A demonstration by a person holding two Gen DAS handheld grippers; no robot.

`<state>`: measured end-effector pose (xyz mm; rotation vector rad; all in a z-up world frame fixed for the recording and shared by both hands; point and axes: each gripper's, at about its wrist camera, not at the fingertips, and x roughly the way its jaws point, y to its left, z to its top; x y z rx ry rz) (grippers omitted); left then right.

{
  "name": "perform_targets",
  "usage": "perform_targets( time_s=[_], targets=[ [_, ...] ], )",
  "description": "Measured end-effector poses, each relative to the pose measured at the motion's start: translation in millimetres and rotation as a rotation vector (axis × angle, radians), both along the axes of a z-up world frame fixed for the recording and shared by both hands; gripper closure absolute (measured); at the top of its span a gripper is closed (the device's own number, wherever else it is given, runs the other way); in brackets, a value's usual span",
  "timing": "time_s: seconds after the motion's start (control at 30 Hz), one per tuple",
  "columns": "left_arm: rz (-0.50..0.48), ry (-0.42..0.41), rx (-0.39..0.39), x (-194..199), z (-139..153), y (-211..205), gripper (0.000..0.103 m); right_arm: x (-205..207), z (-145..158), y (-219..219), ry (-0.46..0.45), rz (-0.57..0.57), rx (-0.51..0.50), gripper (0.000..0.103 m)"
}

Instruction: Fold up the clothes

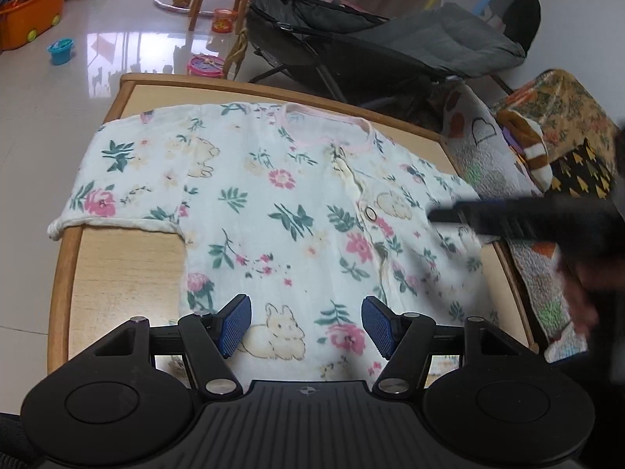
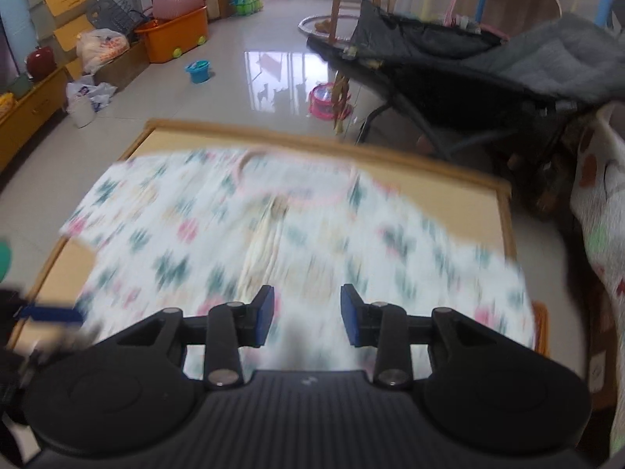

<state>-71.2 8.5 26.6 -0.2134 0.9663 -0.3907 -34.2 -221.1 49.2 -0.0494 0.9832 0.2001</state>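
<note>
Table [image 1: 117,258]: wooden-rimmed, bears the garment | floral baby top [image 1: 273,215]: spread flat, front up, neckline at far edge, one sleeve overhanging the table's side | left gripper [image 1: 306,326]: jaws wide, nothing held | right gripper [image 2: 306,318]: jaws apart, nothing held, view blurred

A home playroom: toy bin [image 2: 175,41], stroller [image 1: 375,43], tiled floor [image 2: 250,78].
</note>
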Motion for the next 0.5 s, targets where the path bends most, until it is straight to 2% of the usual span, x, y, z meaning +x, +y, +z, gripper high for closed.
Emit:
perform_targets(
  time_s=[0.13,0.23,0.37,0.5],
  targets=[
    [-0.014,-0.008,0.032,-1.5,-2.8,-6.6,0.039,-37.9,-18.3,10.8,0.05,0.02,0.031,0.066],
    [-0.016,0.013,0.047,-0.4,-11.3,-8.3,0.039,-54.0,-37.6,20.1,0.082,0.018,-0.012,0.066],
    [-0.004,0.025,0.051,2.2,-20.5,-3.6,0.038,-70.2,-45.3,20.2,0.033,0.023,-0.017,0.062],
    [-0.001,0.017,0.066,5.8,-20.2,-2.1,0.038,-74.3,-43.7,15.3,0.029,0.003,-0.011,0.062]
  ],
)
